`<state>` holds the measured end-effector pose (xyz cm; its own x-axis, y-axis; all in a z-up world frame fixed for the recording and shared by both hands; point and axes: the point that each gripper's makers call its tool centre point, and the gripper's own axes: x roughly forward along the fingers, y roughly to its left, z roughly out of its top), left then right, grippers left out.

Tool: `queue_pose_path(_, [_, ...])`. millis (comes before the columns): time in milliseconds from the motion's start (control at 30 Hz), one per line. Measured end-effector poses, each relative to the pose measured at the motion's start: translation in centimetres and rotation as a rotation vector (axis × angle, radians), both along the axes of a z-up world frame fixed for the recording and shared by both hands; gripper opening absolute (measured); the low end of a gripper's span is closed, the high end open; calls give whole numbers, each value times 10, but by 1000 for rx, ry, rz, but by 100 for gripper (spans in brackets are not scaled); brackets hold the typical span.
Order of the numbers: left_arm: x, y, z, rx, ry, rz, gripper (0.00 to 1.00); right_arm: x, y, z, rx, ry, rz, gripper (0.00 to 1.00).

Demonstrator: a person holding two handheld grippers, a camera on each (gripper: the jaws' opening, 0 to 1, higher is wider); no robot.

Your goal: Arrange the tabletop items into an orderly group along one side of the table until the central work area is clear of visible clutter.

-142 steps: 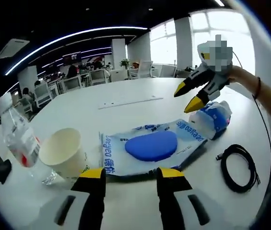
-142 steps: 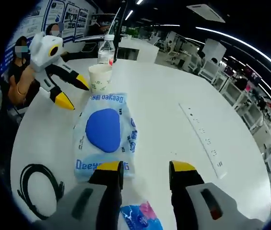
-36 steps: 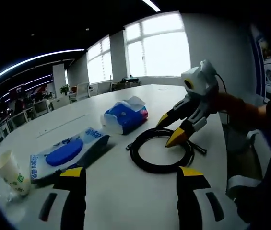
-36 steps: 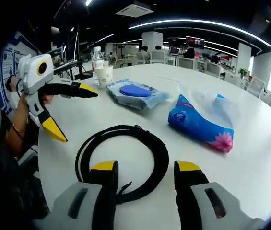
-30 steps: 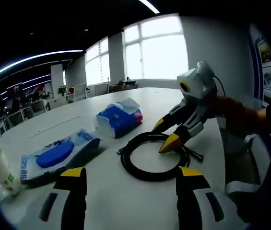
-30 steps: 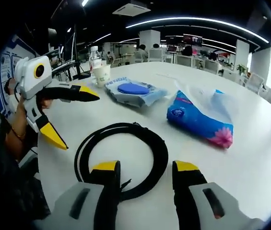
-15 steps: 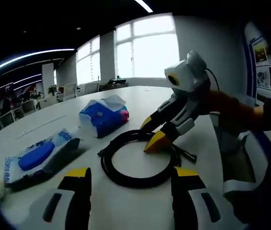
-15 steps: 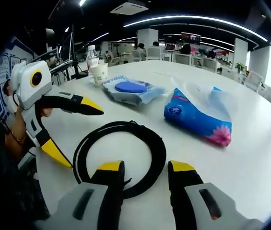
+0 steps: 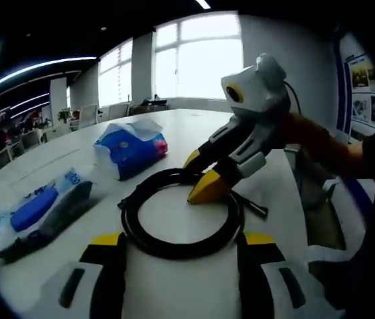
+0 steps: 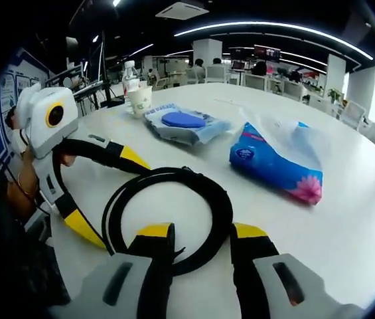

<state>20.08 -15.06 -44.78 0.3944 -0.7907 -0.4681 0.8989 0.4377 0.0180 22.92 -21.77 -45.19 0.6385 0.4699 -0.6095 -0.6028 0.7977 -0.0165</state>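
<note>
Closing on coiled black cable (image 10: 167,216): both grippers nearer than half second ago. Left gripper (image 10: 117,196) open, straddling cable's rim; right gripper (image 9: 197,174) open, over cable. Tissue pack (image 10: 277,163) just beyond cable. Grasp looks imminent.

A black coiled cable (image 10: 167,216) lies flat on the white counter (image 10: 346,219). Beyond it lie a blue tissue pack (image 10: 277,163) and a wipes packet (image 10: 184,125). Farther off stand a paper cup (image 10: 139,102) and a bottle (image 10: 131,76).
</note>
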Motion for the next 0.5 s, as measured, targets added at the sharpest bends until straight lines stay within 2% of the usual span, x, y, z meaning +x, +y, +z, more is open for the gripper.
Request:
queue_pose_path(300, [0, 1, 1, 0, -3, 8, 64, -1, 0, 1, 1, -5, -5, 31])
queue_pose_path(433, [-1, 2, 2, 3, -1, 7, 63, 3, -5, 2, 9, -10, -45, 21])
queue_pose_path(500, [-2, 2, 2, 3, -1, 6, 63, 5, -8, 4, 51, 8, -73, 19])
